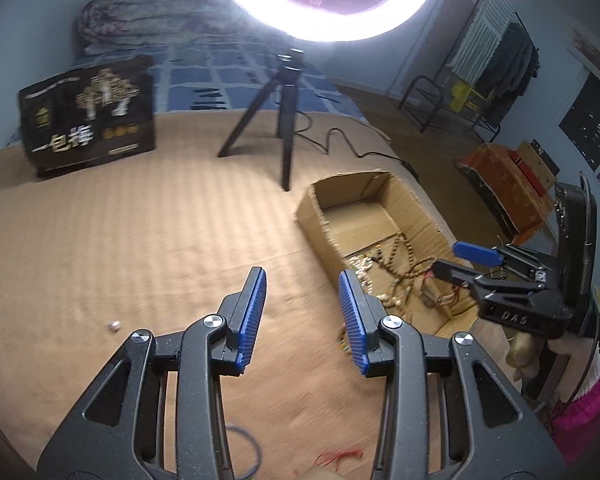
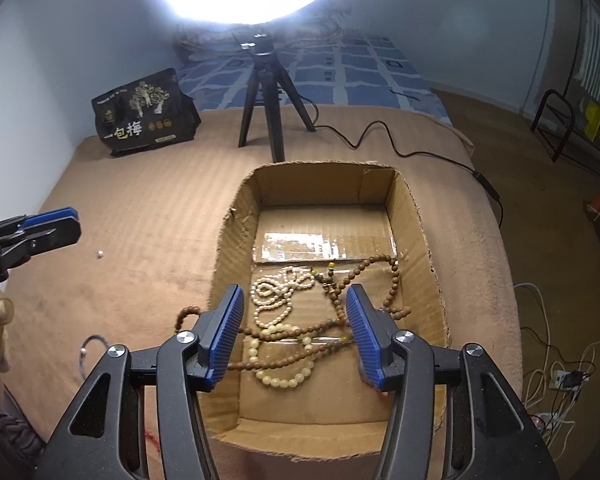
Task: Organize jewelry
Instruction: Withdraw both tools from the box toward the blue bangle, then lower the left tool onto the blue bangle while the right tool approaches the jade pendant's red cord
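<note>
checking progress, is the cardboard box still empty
No, the cardboard box already holds a brown bead strand and cream bead strands on its floor.

brown bead strand (image 2: 364,272) | cream beads (image 2: 276,292) | tangled in cardboard box (image 2: 416,216)

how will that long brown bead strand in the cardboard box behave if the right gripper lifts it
The brown bead strand lies in loose loops, so it will probably hang limp and swing. It crosses the cream bead bracelet and the pale bead necklace, so it may snag them. One loop drapes over the cardboard box wall, so it might catch there. The right gripper hovers open above.
</note>
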`<state>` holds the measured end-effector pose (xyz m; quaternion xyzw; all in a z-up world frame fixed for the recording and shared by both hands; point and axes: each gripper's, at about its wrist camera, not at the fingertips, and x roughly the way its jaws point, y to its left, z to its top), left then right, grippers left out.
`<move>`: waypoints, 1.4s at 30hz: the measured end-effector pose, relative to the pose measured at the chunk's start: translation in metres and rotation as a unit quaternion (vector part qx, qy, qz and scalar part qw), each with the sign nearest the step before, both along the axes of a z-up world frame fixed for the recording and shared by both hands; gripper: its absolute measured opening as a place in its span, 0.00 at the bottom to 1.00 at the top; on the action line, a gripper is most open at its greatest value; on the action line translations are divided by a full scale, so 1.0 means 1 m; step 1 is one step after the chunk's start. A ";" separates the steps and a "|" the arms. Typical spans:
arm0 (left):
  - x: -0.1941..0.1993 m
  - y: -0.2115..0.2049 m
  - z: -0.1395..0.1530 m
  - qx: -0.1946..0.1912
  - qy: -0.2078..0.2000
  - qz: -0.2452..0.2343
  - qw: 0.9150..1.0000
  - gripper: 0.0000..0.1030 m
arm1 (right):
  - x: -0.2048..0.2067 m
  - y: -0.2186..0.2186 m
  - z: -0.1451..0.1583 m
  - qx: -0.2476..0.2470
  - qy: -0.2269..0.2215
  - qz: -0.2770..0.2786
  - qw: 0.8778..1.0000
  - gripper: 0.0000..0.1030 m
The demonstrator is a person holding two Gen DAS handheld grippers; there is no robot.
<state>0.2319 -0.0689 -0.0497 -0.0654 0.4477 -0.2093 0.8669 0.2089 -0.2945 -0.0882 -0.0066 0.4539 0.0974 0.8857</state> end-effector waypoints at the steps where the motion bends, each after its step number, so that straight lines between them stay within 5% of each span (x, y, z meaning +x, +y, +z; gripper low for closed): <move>1: -0.003 0.005 0.000 0.001 0.000 0.003 1.000 0.37 | -0.004 0.004 0.003 -0.002 -0.004 0.001 1.000 0.60; 14: -0.045 0.073 -0.021 0.010 0.037 0.035 0.999 0.43 | -0.062 0.056 0.009 -0.006 -0.006 0.074 0.997 0.67; 26: -0.067 0.085 -0.053 0.019 0.086 0.017 0.996 0.44 | -0.110 0.109 -0.032 -0.021 0.043 0.156 0.987 0.67; 42: -0.070 0.094 -0.095 0.026 0.143 0.005 0.989 0.44 | -0.122 0.157 -0.083 -0.083 0.094 0.248 0.961 0.67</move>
